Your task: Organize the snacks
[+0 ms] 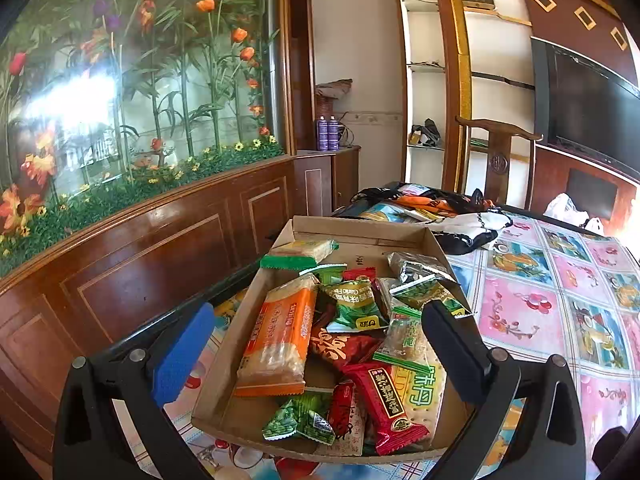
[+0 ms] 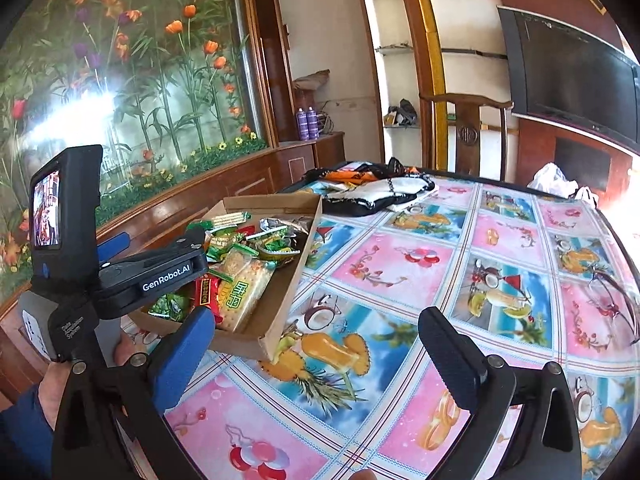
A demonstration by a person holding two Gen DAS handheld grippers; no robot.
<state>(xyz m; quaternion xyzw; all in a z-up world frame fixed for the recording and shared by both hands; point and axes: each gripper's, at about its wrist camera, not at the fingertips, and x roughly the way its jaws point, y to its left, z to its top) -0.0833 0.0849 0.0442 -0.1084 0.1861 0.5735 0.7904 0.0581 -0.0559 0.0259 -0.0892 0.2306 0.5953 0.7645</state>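
Table with a patterned cloth, holding a box and some fabric

The table (image 2: pixel 400 264) is covered by a glossy cloth of pink and blue squares printed with fruit and drinks. A shallow cardboard box (image 2: pixel 304 248) heaped with wrapped snacks sits at its left side, near the left edge. Beyond the box, at the far edge, lies a rumpled pile of black, white and orange fabric (image 2: pixel 384 190). A white plastic bag (image 2: pixel 556 182) shows at the far right corner.

Bright daylight, both views. Strong glare on flower mural glass (image 1: pixel 72 100), overexposure at right edge. Heavy fisheye bending, dark corner vignetting. Focus sharp; slight softness toward edges.
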